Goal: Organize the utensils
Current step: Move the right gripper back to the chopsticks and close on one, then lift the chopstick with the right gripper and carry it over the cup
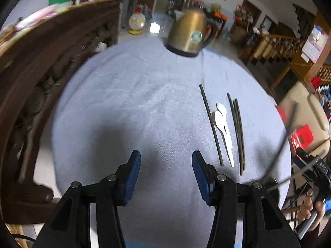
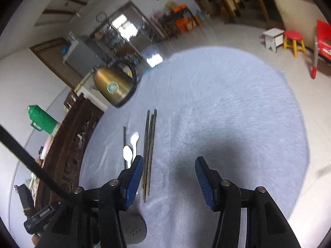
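Observation:
On the pale blue cloth lie a single dark chopstick (image 1: 211, 124), two white spoons (image 1: 224, 128) and a bundle of dark chopsticks (image 1: 239, 136), all side by side. My left gripper (image 1: 165, 165) hovers to their left, open, with only cloth between its blue pads. The right wrist view shows the same spoons (image 2: 132, 146) and chopstick bundle (image 2: 150, 144). My right gripper (image 2: 168, 165) is open above the cloth, its jaws drawing in slightly with nothing between them. Its left finger (image 2: 134, 177) hides the spoon handles, and the bundle lies just right of that finger.
A brass kettle (image 1: 190, 35) (image 2: 114, 86) stands at the table's far edge. A carved dark wooden bench (image 1: 51, 72) flanks the table. A grey perforated round piece (image 2: 133, 229) sits at the near edge. A hand (image 1: 308, 204) holds the other gripper at right.

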`<action>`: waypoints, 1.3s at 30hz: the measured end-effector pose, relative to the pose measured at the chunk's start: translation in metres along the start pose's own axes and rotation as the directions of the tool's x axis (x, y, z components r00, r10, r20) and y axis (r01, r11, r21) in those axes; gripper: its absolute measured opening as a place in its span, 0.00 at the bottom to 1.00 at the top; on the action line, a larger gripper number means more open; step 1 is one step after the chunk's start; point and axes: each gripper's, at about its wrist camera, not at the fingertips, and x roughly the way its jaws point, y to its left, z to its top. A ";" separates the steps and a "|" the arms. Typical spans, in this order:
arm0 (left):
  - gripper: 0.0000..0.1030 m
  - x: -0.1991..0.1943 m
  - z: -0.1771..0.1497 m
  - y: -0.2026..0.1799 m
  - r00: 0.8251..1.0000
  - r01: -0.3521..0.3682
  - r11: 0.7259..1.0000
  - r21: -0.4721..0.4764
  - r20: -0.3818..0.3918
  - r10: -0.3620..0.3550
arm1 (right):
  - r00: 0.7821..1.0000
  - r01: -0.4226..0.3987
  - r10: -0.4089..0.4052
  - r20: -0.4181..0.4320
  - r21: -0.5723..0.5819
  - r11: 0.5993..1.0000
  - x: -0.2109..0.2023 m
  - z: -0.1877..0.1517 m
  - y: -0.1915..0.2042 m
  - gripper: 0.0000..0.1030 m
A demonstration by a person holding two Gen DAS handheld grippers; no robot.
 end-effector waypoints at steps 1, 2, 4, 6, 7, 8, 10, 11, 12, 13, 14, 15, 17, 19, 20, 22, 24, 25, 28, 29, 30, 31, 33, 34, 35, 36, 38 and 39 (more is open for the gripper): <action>0.50 0.013 0.011 -0.004 1.000 -0.006 1.000 0.021 -0.023 0.007 | 0.999 -0.001 0.001 -0.045 -0.006 1.000 0.016 0.009 0.001 0.54; 0.48 0.022 0.018 -0.007 0.999 -0.013 0.999 0.037 -0.037 0.014 | 0.997 0.002 -0.002 -0.072 -0.012 1.000 0.027 0.016 0.003 0.54; 0.42 0.043 0.037 -0.017 0.997 -0.003 0.997 0.073 -0.073 0.008 | 0.991 0.001 -0.004 -0.131 -0.027 1.000 0.054 0.033 0.008 0.53; 0.38 0.058 0.051 -0.025 0.994 0.006 0.996 0.093 -0.105 0.003 | 0.984 -0.015 0.012 -0.178 -0.016 1.000 0.079 0.047 0.013 0.52; 0.38 0.067 0.059 -0.031 0.993 0.006 0.994 0.108 -0.118 0.006 | 0.980 -0.020 0.017 -0.199 -0.010 1.000 0.090 0.052 0.014 0.50; 0.38 0.075 0.066 -0.037 0.992 0.007 0.992 0.123 -0.128 0.009 | 0.974 -0.022 0.021 -0.224 -0.002 1.000 0.105 0.059 0.017 0.48; 0.38 0.087 0.076 -0.046 0.989 0.004 0.990 0.138 -0.144 0.016 | 0.965 -0.029 0.026 -0.261 -0.010 1.000 0.128 0.070 0.024 0.47; 0.38 0.092 0.080 -0.049 0.988 0.010 0.990 0.141 -0.155 0.012 | 0.959 -0.029 0.023 -0.284 -0.017 0.999 0.141 0.074 0.028 0.44; 0.38 0.097 0.084 -0.053 0.987 0.017 0.989 0.144 -0.163 0.006 | 0.955 -0.026 0.020 -0.297 -0.015 1.000 0.154 0.079 0.032 0.43; 0.37 0.101 0.087 -0.057 0.985 0.023 0.988 0.151 -0.170 0.003 | 0.950 -0.027 0.021 -0.310 -0.015 1.000 0.165 0.083 0.035 0.42; 0.36 0.104 0.089 -0.060 0.985 0.024 0.986 0.162 -0.175 0.005 | 0.946 -0.030 0.023 -0.324 -0.017 0.999 0.173 0.086 0.038 0.40; 0.33 0.108 0.091 -0.063 0.984 0.023 0.984 0.175 -0.180 0.009 | 0.944 -0.026 0.018 -0.330 -0.020 0.999 0.180 0.089 0.040 0.40; 0.32 0.114 0.095 -0.065 0.982 0.020 0.983 0.180 -0.188 0.014 | 0.941 -0.012 0.000 -0.339 -0.033 0.999 0.196 0.094 0.045 0.39; 0.32 0.120 0.100 -0.064 0.980 0.018 0.985 0.173 -0.198 0.017 | 0.937 -0.003 -0.015 -0.350 -0.052 0.999 0.207 0.097 0.051 0.35; 0.32 0.121 0.101 -0.063 0.979 0.016 0.985 0.171 -0.202 0.019 | 0.934 0.015 -0.040 -0.356 -0.073 0.997 0.213 0.097 0.055 0.32; 0.31 0.125 0.104 -0.063 0.978 0.012 0.985 0.175 -0.206 0.025 | 0.928 0.057 -0.095 -0.359 -0.114 0.992 0.221 0.097 0.060 0.28; 0.31 0.127 0.106 -0.065 0.977 0.008 0.983 0.185 -0.210 0.031 | 0.920 0.064 -0.113 -0.374 -0.141 0.988 0.231 0.095 0.065 0.23; 0.31 0.128 0.107 -0.065 0.977 0.007 0.982 0.188 -0.212 0.033 | 0.916 0.090 -0.148 -0.372 -0.169 0.981 0.235 0.093 0.069 0.22; 0.31 0.130 0.110 -0.066 0.976 0.006 0.982 0.190 -0.213 0.035 | 0.914 0.151 -0.231 -0.334 -0.248 0.957 0.242 0.092 0.077 0.14; 0.31 0.131 0.110 -0.066 0.976 0.007 0.982 0.191 -0.214 0.035 | 0.913 0.157 -0.241 -0.330 -0.260 0.953 0.243 0.092 0.078 0.14; 0.31 0.132 0.111 -0.068 0.976 0.007 0.981 0.193 -0.216 0.036 | 0.911 0.164 -0.253 -0.326 -0.276 0.947 0.244 0.092 0.080 0.13; 0.31 0.134 0.113 -0.069 0.975 0.007 0.981 0.194 -0.221 0.037 | 0.909 0.170 -0.263 -0.323 -0.288 0.942 0.245 0.092 0.081 0.10; 0.31 0.139 0.116 -0.073 0.972 0.012 0.981 0.193 -0.232 0.033 | 0.906 0.184 -0.282 -0.316 -0.306 0.934 0.245 0.093 0.080 0.08; 0.31 0.141 0.117 -0.073 0.971 0.016 0.982 0.190 -0.238 0.030 | 0.905 0.188 -0.286 -0.314 -0.306 0.933 0.244 0.095 0.078 0.08; 0.31 0.144 0.120 -0.074 0.969 0.019 0.982 0.186 -0.245 0.027 | 0.903 0.203 -0.299 -0.308 -0.307 0.930 0.242 0.097 0.075 0.08; 0.31 0.146 0.122 -0.075 0.968 0.020 0.983 0.184 -0.248 0.027 | 0.903 0.212 -0.304 -0.304 -0.299 0.930 0.241 0.099 0.071 0.08; 0.31 0.151 0.127 -0.078 0.968 0.016 0.983 0.184 -0.249 0.031 | 0.904 0.222 -0.300 -0.305 -0.266 0.938 0.237 0.105 0.060 0.08; 0.31 0.154 0.130 -0.081 0.969 0.017 0.982 0.186 -0.247 0.030 | 0.903 0.231 -0.305 -0.302 -0.256 0.938 0.235 0.107 0.055 0.08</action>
